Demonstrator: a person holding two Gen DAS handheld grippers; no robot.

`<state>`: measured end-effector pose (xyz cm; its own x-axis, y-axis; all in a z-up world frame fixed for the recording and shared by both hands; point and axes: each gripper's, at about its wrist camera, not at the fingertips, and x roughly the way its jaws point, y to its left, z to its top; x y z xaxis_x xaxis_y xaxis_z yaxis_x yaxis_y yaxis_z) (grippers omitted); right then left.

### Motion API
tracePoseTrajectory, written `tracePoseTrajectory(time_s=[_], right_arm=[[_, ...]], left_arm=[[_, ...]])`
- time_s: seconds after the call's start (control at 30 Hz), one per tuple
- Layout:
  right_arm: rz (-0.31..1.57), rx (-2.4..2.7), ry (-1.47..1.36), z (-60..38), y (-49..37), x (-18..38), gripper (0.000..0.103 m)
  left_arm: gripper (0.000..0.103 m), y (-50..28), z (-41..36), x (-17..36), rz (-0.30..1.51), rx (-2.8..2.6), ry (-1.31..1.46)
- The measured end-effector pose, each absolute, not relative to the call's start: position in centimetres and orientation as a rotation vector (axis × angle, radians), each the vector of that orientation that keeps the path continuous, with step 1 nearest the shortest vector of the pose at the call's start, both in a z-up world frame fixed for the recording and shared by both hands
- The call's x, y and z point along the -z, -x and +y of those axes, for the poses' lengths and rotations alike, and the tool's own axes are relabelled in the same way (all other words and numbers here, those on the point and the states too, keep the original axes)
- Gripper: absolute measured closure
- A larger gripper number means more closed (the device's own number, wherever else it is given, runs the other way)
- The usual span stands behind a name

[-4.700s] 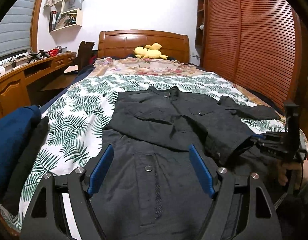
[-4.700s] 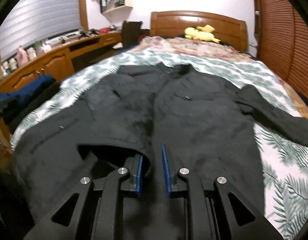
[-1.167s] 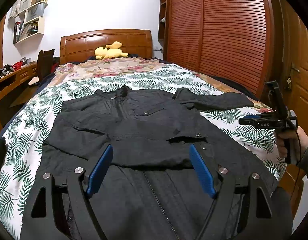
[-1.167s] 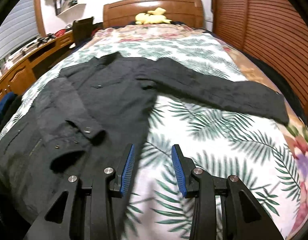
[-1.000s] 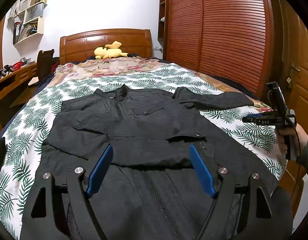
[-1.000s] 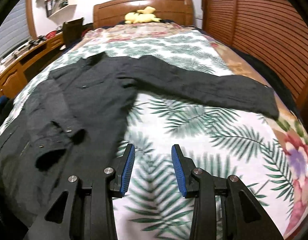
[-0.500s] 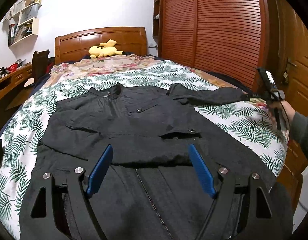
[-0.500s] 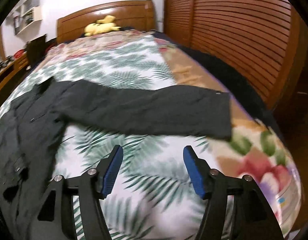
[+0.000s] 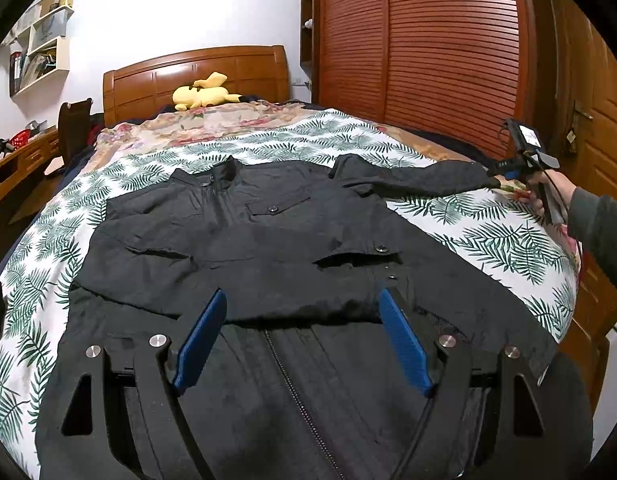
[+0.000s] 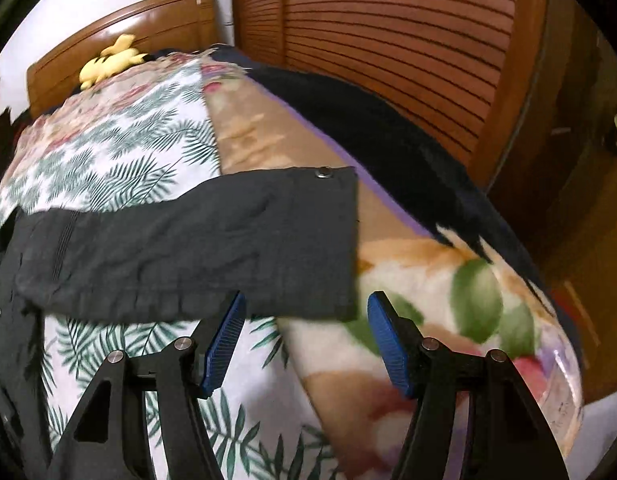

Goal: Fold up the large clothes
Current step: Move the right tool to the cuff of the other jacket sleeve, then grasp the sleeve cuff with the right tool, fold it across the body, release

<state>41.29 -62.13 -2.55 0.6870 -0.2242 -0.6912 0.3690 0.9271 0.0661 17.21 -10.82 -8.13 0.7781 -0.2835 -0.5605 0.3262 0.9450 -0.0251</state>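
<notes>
A black jacket (image 9: 268, 240) lies front up on the bed, one sleeve folded across its chest. Its other sleeve (image 9: 420, 178) stretches out to the right, ending in a cuff (image 10: 300, 240) with a snap button. My left gripper (image 9: 300, 294) hovers open over the jacket's lower front near the zipper, nothing between its blue pads. My right gripper (image 10: 307, 298) is open, its fingertips at the near edge of that cuff, the pads apart from the cloth. In the left wrist view the right gripper (image 9: 504, 168) is held by a hand at the sleeve's end.
The bed has a leaf-print cover (image 9: 488, 240) and a floral blanket (image 10: 448, 288) along its right edge. A yellow plush toy (image 9: 204, 96) lies by the wooden headboard (image 9: 196, 76). Louvred wardrobe doors (image 9: 428, 60) stand to the right, a desk (image 9: 12, 168) to the left.
My right gripper let go of the folded sleeve, swung right across the bed to the outstretched sleeve's cuff and widened its jaws. The left gripper stayed nearly still.
</notes>
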Motion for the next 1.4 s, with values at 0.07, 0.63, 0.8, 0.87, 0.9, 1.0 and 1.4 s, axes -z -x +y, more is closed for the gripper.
tracePoseTrajectory(time_s=[0.07,0.63,0.8,0.87,0.9,1.0,1.4], right_arm=[[0.753,0.346,-0.218,-62.5,-42.0,2.9,0.038],[0.713,0.284,-0.059,-58.9,-43.0,1.9,0.091],[0.624,0.221,-0.009,-55.4,-41.1,-1.7,0.092],[0.592,0.192,0.009,-53.9,-40.1,-3.0,0.093],[0.577,0.173,0.017,-53.1,-39.8,-3.6,0.093],[0.533,0.118,0.045,-50.4,-38.4,-5.5,0.093],[0.305,-0.019,0.18,-39.1,-30.8,-12.3,0.093]], left_arm=[[0.024,-17.3,-10.9,8.2,0.599,0.329,-0.077],[0.024,-17.4,-10.8,8.2,0.606,0.335,-0.073],[0.024,-17.1,-10.8,8.1,0.599,0.338,-0.074],[0.024,-17.0,-10.8,8.0,0.595,0.336,-0.076],[0.024,-16.9,-10.7,7.9,0.594,0.334,-0.075],[0.024,-16.8,-10.4,7.7,0.588,0.329,-0.065],[0.024,-15.8,-9.2,6.9,0.557,0.321,-0.06]])
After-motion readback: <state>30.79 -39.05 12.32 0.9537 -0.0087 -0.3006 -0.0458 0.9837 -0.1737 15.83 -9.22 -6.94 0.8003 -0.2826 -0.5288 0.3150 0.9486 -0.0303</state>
